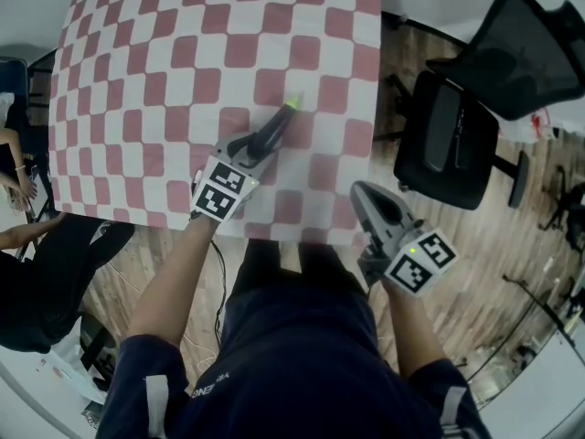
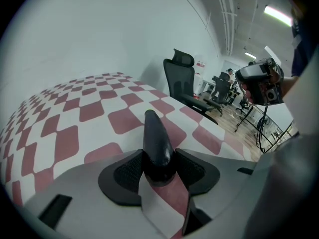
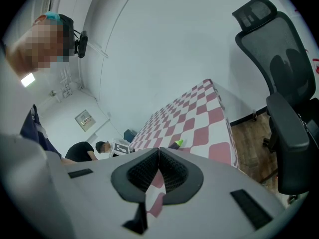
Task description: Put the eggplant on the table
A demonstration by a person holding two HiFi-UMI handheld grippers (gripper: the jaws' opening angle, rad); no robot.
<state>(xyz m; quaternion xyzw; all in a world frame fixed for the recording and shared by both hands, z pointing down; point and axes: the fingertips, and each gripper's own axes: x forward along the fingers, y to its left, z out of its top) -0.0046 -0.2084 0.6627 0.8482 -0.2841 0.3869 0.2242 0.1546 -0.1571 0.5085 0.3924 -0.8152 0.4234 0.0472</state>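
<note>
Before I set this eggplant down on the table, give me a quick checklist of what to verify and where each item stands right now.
1. Eggplant gripped between the left gripper fingers: ok.
2. Eggplant over the table, inside its near edge: ok.
3. Nothing else on the checkered cloth under the eggplant: ok.
4. Eggplant already touching the cloth: cannot tell, no view shows the contact.
5. Right gripper out of the way, fingers shut on nothing, by the table's near corner: ok.
</note>
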